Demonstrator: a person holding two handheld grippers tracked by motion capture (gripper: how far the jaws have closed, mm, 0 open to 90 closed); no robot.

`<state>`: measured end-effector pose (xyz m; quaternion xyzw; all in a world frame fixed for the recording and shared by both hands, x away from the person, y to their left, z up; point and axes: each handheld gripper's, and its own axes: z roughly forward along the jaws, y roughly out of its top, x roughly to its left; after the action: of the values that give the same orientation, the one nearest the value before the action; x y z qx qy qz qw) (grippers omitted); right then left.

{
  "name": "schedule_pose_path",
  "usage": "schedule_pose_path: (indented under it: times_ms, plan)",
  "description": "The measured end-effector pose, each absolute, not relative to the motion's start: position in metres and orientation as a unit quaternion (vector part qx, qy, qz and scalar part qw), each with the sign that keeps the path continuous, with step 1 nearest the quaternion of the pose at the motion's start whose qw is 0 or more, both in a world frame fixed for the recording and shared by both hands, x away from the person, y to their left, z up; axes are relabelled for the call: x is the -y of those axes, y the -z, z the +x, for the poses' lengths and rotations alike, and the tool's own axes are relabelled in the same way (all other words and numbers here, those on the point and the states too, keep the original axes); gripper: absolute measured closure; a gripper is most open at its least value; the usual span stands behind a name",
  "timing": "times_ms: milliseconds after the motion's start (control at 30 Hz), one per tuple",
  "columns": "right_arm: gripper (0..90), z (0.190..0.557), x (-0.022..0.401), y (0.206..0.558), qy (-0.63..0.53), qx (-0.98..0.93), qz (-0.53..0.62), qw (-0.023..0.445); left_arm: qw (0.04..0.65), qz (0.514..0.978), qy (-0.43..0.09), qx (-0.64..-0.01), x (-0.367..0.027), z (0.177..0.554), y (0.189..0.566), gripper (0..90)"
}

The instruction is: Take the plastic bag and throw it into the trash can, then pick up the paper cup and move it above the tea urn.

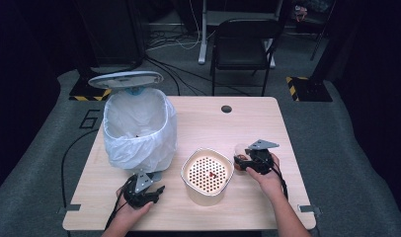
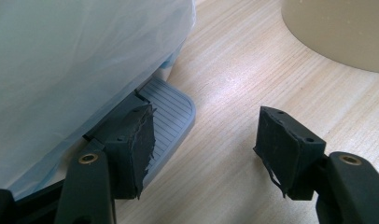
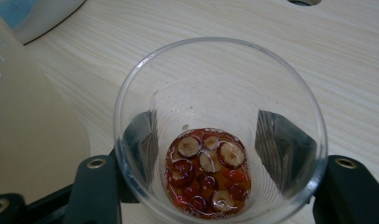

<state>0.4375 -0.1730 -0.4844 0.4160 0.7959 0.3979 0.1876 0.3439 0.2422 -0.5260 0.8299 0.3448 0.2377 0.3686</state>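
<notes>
A clear glass cup [image 3: 215,84] with sliced red dates and reddish liquid [image 3: 207,170] at its bottom stands between the jaws of my right gripper [image 3: 211,144]. The pads lie against both sides of its wall, so the gripper is shut on it. In the high view the cup [image 1: 240,149] and right gripper [image 1: 240,162] sit just right of a beige pot with a perforated strainer top [image 1: 207,175]. My left gripper [image 2: 204,149] is open and holds nothing. It rests low on the table beside the grey foot pedal [image 2: 171,116] of the bin.
A pedal bin lined with a white bag [image 1: 139,123] stands at the left with its lid [image 1: 125,79] raised. The wooden table [image 1: 248,118] has a cable hole [image 1: 226,108] at the back. A black chair [image 1: 243,44] stands beyond the table.
</notes>
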Motion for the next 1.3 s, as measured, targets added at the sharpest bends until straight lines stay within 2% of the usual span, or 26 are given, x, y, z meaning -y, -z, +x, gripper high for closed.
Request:
schedule_pose_path:
  times_ms: [533, 1000, 1300]
  plan:
    - [46.1, 0.436, 0.175, 0.478, -0.400, -0.808, 0.392, 0.182, 0.367, 0.831, -0.240, -0.342, -0.243, 0.344, 0.526, 37.2]
    - [46.8, 0.437, 0.180, 0.454, -0.407, -0.811, 0.377, 0.186, 0.368, 0.830, -0.239, -0.344, -0.242, 0.344, 0.526, 37.2]
    - [47.0, 0.442, 0.179, 0.424, -0.415, -0.813, 0.360, 0.189, 0.368, 0.830, -0.239, -0.344, -0.242, 0.344, 0.526, 37.2]
